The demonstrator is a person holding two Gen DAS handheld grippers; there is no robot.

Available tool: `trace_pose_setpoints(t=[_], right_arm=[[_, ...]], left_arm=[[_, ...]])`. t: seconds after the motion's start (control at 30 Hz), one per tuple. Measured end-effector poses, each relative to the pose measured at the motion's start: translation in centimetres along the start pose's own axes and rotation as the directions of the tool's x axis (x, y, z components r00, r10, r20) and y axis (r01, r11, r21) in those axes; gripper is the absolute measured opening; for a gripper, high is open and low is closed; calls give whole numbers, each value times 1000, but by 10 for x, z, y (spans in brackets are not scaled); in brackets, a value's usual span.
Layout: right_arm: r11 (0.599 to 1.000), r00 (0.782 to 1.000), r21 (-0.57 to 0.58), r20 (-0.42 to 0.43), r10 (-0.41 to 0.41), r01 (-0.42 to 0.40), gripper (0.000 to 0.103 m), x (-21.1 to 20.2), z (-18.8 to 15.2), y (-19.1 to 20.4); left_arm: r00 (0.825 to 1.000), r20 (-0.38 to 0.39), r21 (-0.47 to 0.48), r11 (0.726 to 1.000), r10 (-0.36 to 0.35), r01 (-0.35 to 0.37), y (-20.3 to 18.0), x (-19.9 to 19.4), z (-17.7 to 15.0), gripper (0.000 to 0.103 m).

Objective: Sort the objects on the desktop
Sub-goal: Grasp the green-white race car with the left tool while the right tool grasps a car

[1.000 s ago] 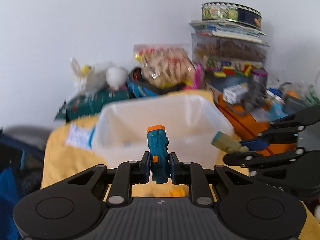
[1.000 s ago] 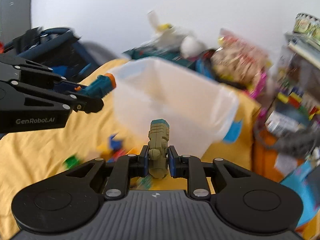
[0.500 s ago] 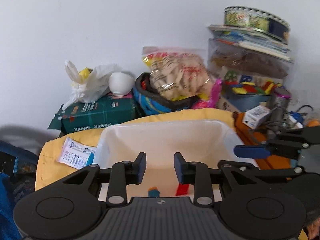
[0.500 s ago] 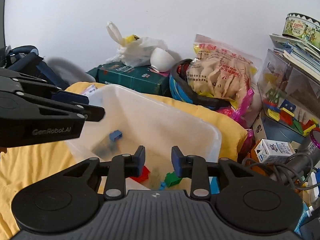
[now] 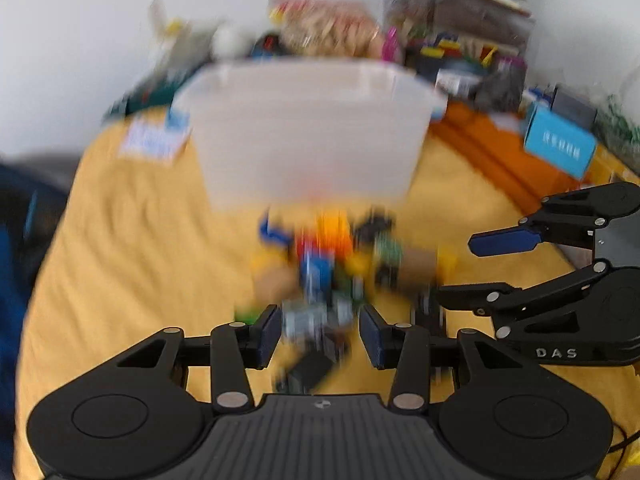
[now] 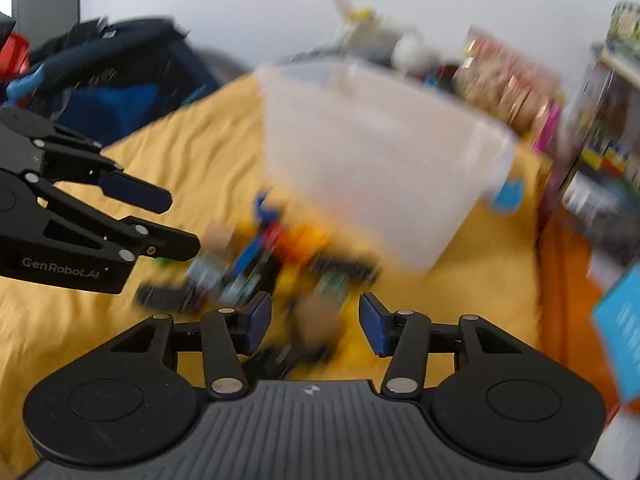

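Note:
Both views are motion-blurred. A pile of small coloured toys (image 5: 328,264) lies on the yellow cloth (image 5: 132,248) in front of a translucent white bin (image 5: 308,132). My left gripper (image 5: 320,334) is open and empty, low over the near edge of the pile. My right gripper (image 6: 316,322) is open and empty, just short of the same pile (image 6: 276,264), with the bin (image 6: 380,168) beyond. Each gripper shows in the other's view, the right one (image 5: 480,268) at the right and the left one (image 6: 176,224) at the left, both with jaws apart.
Clutter lines the wall behind the bin: a snack bag (image 5: 328,28), a clear box of blocks (image 5: 456,28), a blue carton (image 5: 560,148) on an orange surface (image 5: 488,148). A paper packet (image 5: 152,140) lies left of the bin. A dark blue bag (image 6: 112,80) sits at far left.
Both grippers let go of their toy figures over the bin, then pulled back and down. They now hang open over the toy pile in front of the bin.

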State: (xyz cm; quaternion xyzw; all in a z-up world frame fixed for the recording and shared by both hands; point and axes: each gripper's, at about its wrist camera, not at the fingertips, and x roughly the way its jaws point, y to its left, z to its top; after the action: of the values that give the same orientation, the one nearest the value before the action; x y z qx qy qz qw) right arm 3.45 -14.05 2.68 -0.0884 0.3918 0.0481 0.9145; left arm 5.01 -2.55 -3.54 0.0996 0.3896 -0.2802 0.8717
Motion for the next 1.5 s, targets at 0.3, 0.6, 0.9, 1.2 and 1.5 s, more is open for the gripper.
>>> trace_pose_setpoints(t=[0.3, 0.6, 0.9, 1.2, 1.5], right_arm=[[998, 996, -58, -87, -12, 7, 44, 15, -20, 35], [977, 994, 204, -106, -36, 58, 42, 8, -31, 9], [902, 992, 431, -119, 41, 15, 32, 20, -45, -13], [917, 980, 388, -125, 152, -93, 33, 43, -28, 5], [1000, 997, 8, -80, 11, -11, 14, 18, -22, 48]], left_arm=[[999, 22, 320, 946, 48, -53, -20, 11, -26, 46], [997, -67, 262, 963, -40, 57, -5, 38, -16, 24], [910, -125, -343, 878, -395, 334, 36, 23, -52, 28], [976, -135, -84, 984, -170, 160, 13, 1, -46, 37], [986, -131, 33, 994, -101, 107, -12, -12, -49, 38]])
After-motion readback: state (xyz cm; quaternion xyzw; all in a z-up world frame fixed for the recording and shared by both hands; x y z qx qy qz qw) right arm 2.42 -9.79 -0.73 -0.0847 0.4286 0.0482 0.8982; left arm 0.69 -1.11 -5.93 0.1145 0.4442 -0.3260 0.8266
